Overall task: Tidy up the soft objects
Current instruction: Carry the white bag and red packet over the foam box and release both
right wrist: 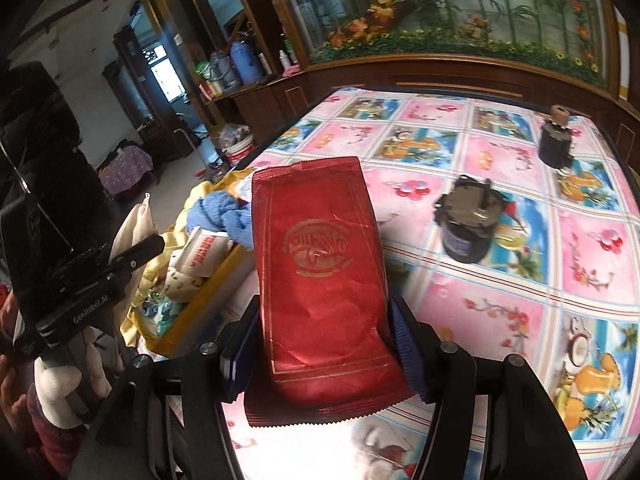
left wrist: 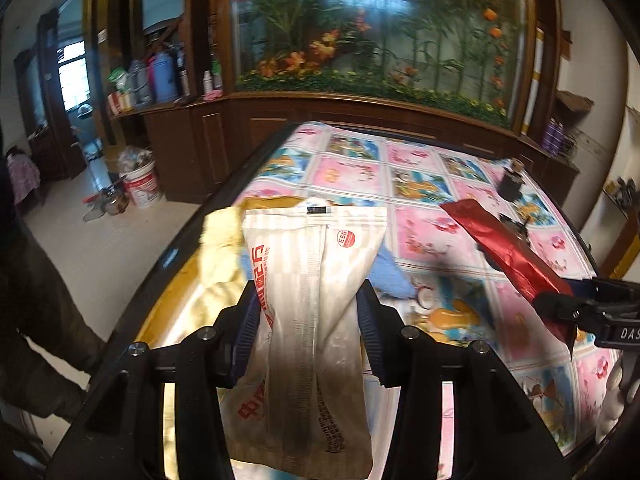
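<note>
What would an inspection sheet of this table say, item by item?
Surface: table under a pink and blue picture cloth.
Job's things: white pouch and red pouch, both held above the table; yellow box at the table's edge holding a blue towel and other packets.
Clutter: two dark gadgets on the cloth.
Grippers: left gripper clamps the white pouch; right gripper clamps the red pouch.
Cables: nothing seen.
Surroundings: wooden cabinet with a flower picture, bottles on a shelf, bucket on the floor.
</note>
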{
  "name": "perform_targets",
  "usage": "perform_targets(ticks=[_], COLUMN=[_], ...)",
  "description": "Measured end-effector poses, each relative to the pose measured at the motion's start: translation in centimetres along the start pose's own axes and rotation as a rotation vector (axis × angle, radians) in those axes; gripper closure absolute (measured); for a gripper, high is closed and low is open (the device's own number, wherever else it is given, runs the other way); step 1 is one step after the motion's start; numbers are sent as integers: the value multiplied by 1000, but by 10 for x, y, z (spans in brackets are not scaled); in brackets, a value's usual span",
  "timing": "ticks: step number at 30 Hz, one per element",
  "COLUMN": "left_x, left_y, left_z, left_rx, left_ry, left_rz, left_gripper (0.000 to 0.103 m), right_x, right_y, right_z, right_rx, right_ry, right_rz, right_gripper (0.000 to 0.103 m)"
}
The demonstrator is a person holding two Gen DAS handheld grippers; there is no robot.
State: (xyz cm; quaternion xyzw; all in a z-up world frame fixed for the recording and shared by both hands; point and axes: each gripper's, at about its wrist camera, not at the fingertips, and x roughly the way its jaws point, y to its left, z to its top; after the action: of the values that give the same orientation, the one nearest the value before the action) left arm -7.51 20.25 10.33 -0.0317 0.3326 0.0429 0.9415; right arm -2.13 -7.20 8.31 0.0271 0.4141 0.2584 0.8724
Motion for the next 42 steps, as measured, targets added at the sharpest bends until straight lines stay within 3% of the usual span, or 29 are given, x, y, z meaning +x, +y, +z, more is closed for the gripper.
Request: perform_targets(ticks=[7, 26, 35, 42], left_x=[13, 47, 48, 46], left_y=[41, 57, 54, 47], left_z=[-9, -20, -25, -29], left_rx=[-95, -153, -148, -129], left_ry=[36, 93, 104, 109], left_rz=[46, -17, -39, -32], left_gripper=[58, 58, 58, 57], right_x=[26, 124, 175, 173], right_y=[32, 107, 125, 126], right_z=[11, 61, 85, 80], right_rx=[-43, -111, -116, -70], right_ry=[29, 163, 237, 252], right_rz=[56, 163, 120, 121], right_gripper=[41, 41, 42, 42])
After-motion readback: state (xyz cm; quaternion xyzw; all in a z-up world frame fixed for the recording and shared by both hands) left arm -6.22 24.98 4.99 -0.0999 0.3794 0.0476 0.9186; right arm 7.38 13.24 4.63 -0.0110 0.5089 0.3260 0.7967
